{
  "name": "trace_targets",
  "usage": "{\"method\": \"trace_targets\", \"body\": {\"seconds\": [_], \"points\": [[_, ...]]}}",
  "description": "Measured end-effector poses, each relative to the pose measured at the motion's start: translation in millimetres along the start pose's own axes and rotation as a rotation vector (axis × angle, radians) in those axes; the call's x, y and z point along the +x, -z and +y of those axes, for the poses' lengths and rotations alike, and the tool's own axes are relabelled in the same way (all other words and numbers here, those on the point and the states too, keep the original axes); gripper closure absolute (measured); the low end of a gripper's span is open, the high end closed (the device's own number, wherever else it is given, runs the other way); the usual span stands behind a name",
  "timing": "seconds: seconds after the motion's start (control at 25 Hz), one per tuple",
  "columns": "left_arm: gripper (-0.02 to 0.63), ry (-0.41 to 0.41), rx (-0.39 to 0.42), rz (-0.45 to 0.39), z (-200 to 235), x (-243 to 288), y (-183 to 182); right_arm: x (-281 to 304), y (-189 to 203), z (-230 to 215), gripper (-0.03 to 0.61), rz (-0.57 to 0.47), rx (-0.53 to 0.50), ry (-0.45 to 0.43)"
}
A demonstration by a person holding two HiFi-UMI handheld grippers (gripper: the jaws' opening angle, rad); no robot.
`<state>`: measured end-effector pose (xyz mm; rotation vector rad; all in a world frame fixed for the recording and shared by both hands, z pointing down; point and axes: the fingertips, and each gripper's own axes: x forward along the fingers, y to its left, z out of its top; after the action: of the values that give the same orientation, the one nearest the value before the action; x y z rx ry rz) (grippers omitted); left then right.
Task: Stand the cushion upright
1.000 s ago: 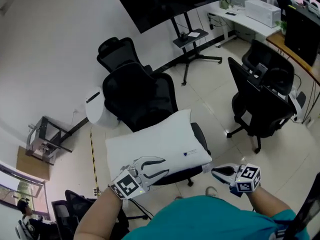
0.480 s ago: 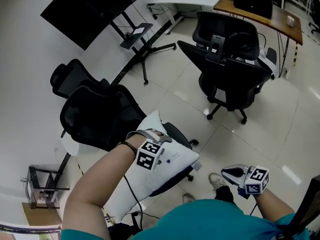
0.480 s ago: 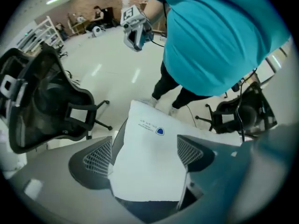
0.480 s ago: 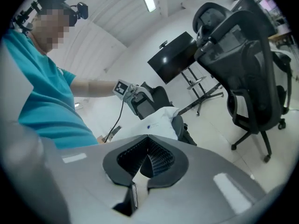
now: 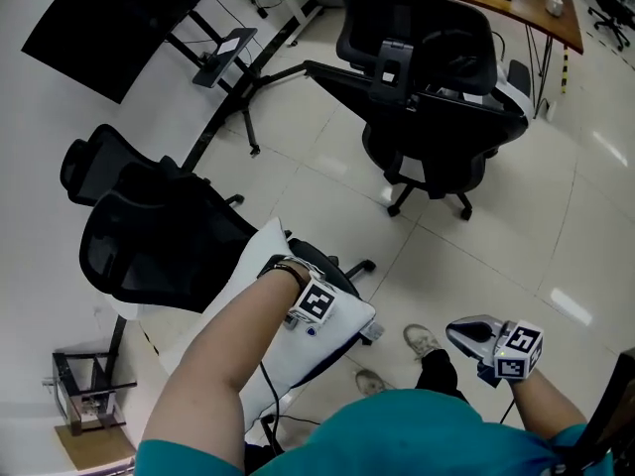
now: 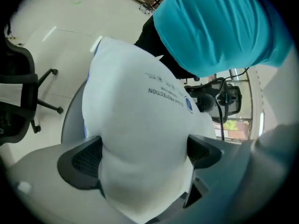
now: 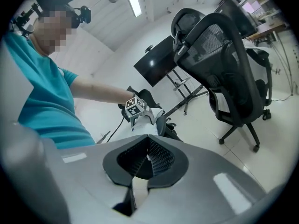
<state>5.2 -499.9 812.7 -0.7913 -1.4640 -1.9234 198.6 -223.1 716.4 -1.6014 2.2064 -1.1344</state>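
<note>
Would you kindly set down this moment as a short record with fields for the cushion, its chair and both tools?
cushion: white, on the seat of a black office chair; whether it stands fully upright cannot be told
left tool: on the cushion; jaws wide, just been opening; the cushion bulges between them, touching both pads
right tool: off to the side over the floor, jaws together, nothing in them
nearby: second black chair, dark screen on a stand

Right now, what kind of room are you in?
Probably an office or meeting room: black swivel chairs on wheels, a big dark screen on a stand, and a wooden desk.
</note>
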Motion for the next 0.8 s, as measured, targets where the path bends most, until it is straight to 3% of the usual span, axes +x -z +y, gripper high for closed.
{"method": "trace_targets", "body": {"seconds": [0.2, 0.24, 0.32, 0.4, 0.44, 0.52, 0.72, 0.8], "points": [[0.073, 0.097, -0.031, -0.005, 8, 9, -1, 1, 3, -9, 0.575, 0.007, 0.027, 0.010], [0.101, 0.113, -0.023, -0.005, 5, 9, 1, 2, 3, -9, 0.575, 0.008, 0.028, 0.010], [0.210, 0.134, -0.003, -0.018, -1, 10, 1, 4, 0, -10, 0.575, 0.006, 0.022, 0.013], [0.365, 0.139, 0.003, -0.047, -8, 8, -1, 5, -7, -13, 0.575, -0.001, 0.002, 0.023], [0.434, 0.132, 0.000, -0.073, -11, 6, -2, 7, -12, -14, 0.575, -0.006, -0.011, 0.026], [0.497, 0.096, -0.010, -0.135, -16, -5, -5, 11, -22, -15, 0.575, -0.017, -0.038, 0.027], [0.537, 0.008, -0.065, -0.176, -55, -51, 15, 27, -53, -7, 0.575, -0.050, -0.101, 0.002], [0.541, -0.054, -0.071, -0.257, -73, -77, 16, 34, -63, 0, 0.575, -0.062, -0.123, -0.015]]}}
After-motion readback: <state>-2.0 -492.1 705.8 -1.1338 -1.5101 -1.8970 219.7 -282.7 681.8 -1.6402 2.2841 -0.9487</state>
